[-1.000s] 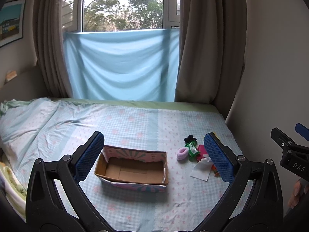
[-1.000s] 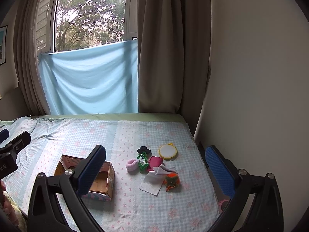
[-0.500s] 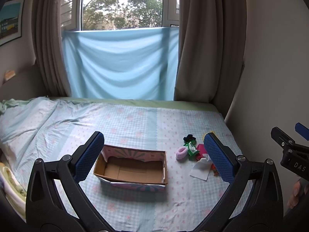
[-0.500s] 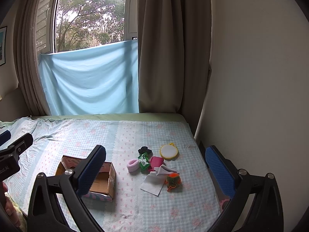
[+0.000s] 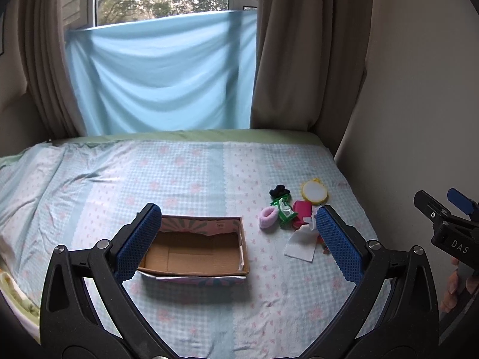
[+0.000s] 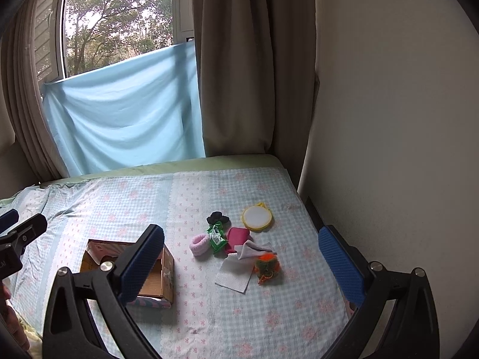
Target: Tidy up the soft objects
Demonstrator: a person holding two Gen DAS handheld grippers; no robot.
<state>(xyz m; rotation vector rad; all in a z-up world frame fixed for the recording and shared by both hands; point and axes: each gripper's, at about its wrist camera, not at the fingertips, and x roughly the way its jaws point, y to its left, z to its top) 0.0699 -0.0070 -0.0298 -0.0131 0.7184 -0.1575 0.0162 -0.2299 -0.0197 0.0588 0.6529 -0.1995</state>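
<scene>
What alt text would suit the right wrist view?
Open right gripper hovers above a bed holding a cluster of small soft items; an open cardboard box sits left of them, before a curtained window.

White letters "DAS" stand on the black body of the right gripper (image 5: 449, 224), at the right edge of the left wrist view. A small label sits on the inner far wall of the cardboard box (image 5: 194, 248), too small to read. The green packet (image 6: 217, 237) carries white print that cannot be made out.
</scene>
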